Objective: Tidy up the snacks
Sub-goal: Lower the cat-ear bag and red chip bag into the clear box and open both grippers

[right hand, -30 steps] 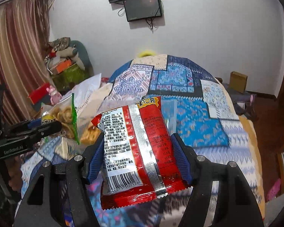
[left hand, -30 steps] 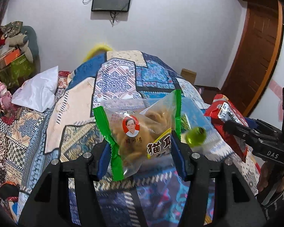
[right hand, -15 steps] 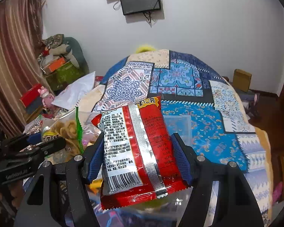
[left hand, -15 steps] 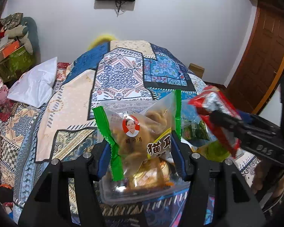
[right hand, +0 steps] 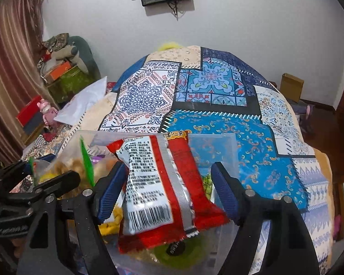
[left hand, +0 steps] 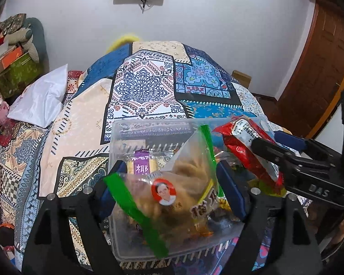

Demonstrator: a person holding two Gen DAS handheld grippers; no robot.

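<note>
A clear plastic bin (left hand: 119, 137) with several snacks inside sits on the patterned quilt. My left gripper (left hand: 169, 183) stands open over it; a clear green-edged bag of fried snacks (left hand: 172, 190) is tilted and blurred between its jaws. My right gripper (right hand: 167, 190) is open too; the red and silver snack packet (right hand: 162, 183) is tilted and blurred between its jaws, over the bin (right hand: 217, 142). The right gripper (left hand: 286, 158) and red packet (left hand: 243, 146) also show in the left wrist view. The left gripper (right hand: 45, 178) shows at the left of the right wrist view.
The patchwork quilt (left hand: 146, 87) covers a bed. A white pillow (left hand: 41, 98) lies at its left. Boxes and stuffed items (right hand: 64, 68) pile by the left wall. A cardboard box (right hand: 291, 84) and a wooden door (left hand: 321, 57) are on the right.
Both grippers came down over the clear bin. Both sets of jaws have spread, and the green-edged bag and the red packet have tipped and slid loose between them.
</note>
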